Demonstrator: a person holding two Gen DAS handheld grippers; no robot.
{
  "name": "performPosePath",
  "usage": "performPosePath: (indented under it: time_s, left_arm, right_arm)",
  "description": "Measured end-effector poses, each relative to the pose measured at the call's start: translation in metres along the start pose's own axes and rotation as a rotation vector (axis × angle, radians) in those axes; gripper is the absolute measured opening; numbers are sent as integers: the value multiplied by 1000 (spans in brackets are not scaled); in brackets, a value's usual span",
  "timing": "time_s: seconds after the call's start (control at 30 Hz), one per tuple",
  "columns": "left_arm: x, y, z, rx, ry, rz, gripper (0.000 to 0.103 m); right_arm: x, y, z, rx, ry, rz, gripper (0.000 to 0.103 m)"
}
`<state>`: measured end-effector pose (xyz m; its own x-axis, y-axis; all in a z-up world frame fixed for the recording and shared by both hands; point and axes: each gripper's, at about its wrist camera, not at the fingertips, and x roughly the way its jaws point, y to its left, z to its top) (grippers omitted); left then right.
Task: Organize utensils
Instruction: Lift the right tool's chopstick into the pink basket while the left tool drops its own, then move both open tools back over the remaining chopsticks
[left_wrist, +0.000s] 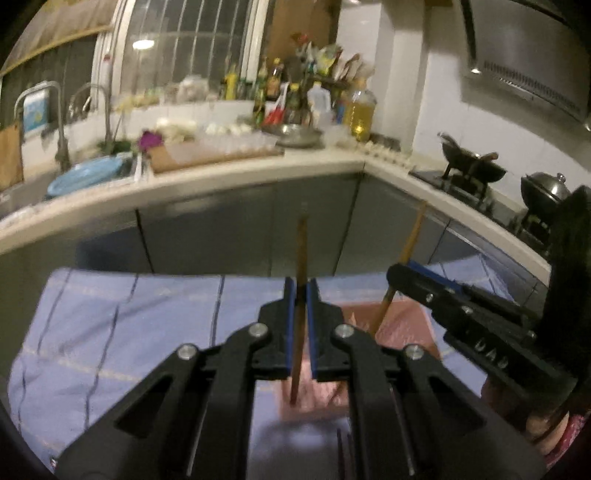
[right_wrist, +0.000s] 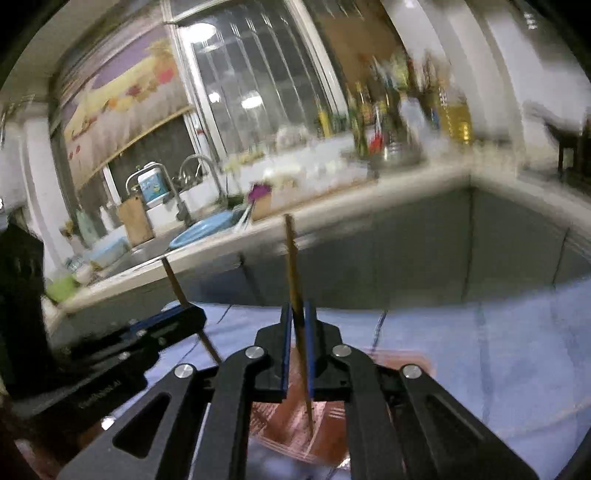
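- Left tongs (left_wrist: 300, 295): clenched on an upright dark chopstick (left_wrist: 301, 251).
- Right tongs (right_wrist: 298, 317): jaws nearly closed around a pale chopstick (right_wrist: 291, 254).
- Below both: reddish tray (left_wrist: 410, 317) on a blue cloth (left_wrist: 122, 325).
- Step: carrying chopsticks; next, likely lowering both into the tray.

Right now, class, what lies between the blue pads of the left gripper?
A dark wooden chopstick stands upright between the left gripper pads, seen in the left wrist view above the pink tray.
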<state>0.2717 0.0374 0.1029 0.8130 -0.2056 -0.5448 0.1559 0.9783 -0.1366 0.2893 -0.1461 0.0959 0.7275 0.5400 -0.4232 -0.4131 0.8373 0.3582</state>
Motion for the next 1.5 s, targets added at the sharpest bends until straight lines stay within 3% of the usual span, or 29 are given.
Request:
performPosePath:
  time_s: [0.03, 0.07, 0.1, 0.17, 0.33, 0.43, 0.53, 0.7, 0.77, 0.9, 1.03, 1.17, 1.5]
  left_arm:
    - [-1, 2, -6, -8, 6, 2, 10]
    - [-3, 3, -11, -14, 11, 1, 17]
    - [-6, 3, -16, -12, 16, 6, 21]
    - [-15, 4, -22, -5, 10, 27, 26]
    - [-63, 6, -37, -15, -39, 29, 28]
    - [-88, 9, -60, -28, -39, 27, 29]
    - [-95, 2, -101, 2, 41, 24, 29]
    - [-85, -20, -176, 62, 224, -30, 29]
    - [-80, -28, -199, 68, 282, -54, 29]
    - [-74, -41, -224, 103, 332, -57, 29]
    - [-62, -50, -236, 159, 355, 34, 29]
    - [-57, -46, -243, 151, 382, 109, 29]
    - [-59, -47, -246, 145, 366, 170, 29]
  right_arm:
    - [1, -8, -5, 55, 25, 34, 14]
    - [-1, -8, -9, 68, 34, 42, 29]
    - [-5, -5, -11, 64, 35, 34, 55]
    - [-19, -2, -14, 65, 22, 14, 65]
    - [-75, 13, -20, 26, -45, 2, 65]
    - [-106, 11, -41, 45, -34, -33, 65]
    - [-120, 4, -83, 43, 56, -93, 64]
    - [-120, -1, -172, 10, 267, -189, 29]
    - [-120, 2, -203, 7, 334, -197, 24]
    - [-124, 17, -239, -17, 380, -201, 23]
    - [-120, 25, -248, -60, 395, -244, 23]
    - [-122, 27, -252, -64, 388, -259, 23]
    - [-126, 35, -262, -118, 373, -316, 23]
